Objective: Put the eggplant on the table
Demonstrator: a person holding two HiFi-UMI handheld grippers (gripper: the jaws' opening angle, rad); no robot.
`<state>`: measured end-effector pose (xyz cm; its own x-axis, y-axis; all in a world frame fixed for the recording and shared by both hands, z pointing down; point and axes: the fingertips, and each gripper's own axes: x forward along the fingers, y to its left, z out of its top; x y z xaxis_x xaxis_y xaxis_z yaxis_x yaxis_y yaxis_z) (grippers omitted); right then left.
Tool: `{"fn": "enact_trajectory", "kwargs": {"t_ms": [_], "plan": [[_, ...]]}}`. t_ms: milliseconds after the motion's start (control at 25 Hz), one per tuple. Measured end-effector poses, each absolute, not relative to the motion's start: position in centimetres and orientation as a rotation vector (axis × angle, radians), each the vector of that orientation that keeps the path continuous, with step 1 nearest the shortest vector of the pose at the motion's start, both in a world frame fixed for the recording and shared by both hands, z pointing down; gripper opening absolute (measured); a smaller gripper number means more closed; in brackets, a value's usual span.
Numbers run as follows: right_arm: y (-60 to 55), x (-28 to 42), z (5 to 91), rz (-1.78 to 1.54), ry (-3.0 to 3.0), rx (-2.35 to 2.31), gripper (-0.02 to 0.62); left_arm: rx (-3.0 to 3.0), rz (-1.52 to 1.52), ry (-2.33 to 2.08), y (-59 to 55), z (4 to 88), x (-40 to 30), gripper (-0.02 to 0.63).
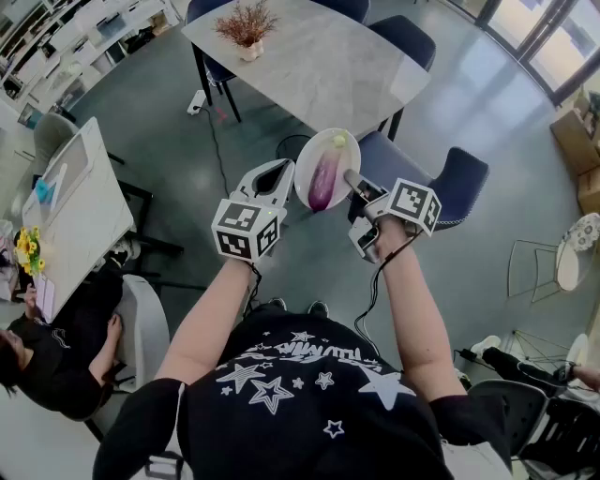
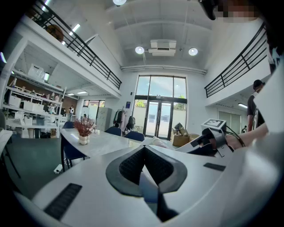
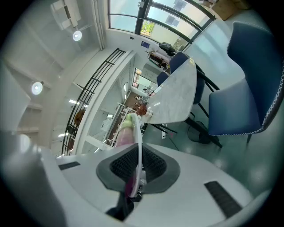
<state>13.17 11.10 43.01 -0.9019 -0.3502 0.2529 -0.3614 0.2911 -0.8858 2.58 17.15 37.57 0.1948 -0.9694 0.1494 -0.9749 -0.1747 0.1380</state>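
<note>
- The right gripper (image 1: 351, 178) is clamped on the rim of the plate (image 1: 309, 155). Its own view shows the rim running edge-on between the two pads.
- The eggplant (image 1: 323, 180) lies loose on that plate, green cap pointing toward the table (image 1: 328, 66). It is in the air, short of the table's near edge, with floor below it.
- The left gripper (image 1: 278, 171) has its jaws pressed together on nothing. It hangs just beside the plate, on the side away from the blue chair (image 1: 450, 183).
- Best approach, I'd say: carry the plate flat toward the table, because a one-sided pinch lets it droop and the eggplant could roll off.
- Aim for the bare stretch at the table's near end, well apart from the potted plant (image 1: 247, 26) at the far end.
- Come in above the table edge instead of level with it, so the rim doesn't knock the top.
- Lower the plate until its base sits on the table, and only then let the jaws part.
- The left gripper could steady the plate's free rim if it starts to sag.
</note>
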Motion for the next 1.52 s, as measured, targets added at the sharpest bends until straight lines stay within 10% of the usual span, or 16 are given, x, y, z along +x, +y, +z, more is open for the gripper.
{"fn": "enact_trajectory", "kwargs": {"t_ms": [1520], "plan": [[18.3, 9.7, 48.2, 1.969, -2.27, 0.943, 0.021, 2.32, 0.046, -1.755, 22.1, 40.1, -3.0, 0.008]]}}
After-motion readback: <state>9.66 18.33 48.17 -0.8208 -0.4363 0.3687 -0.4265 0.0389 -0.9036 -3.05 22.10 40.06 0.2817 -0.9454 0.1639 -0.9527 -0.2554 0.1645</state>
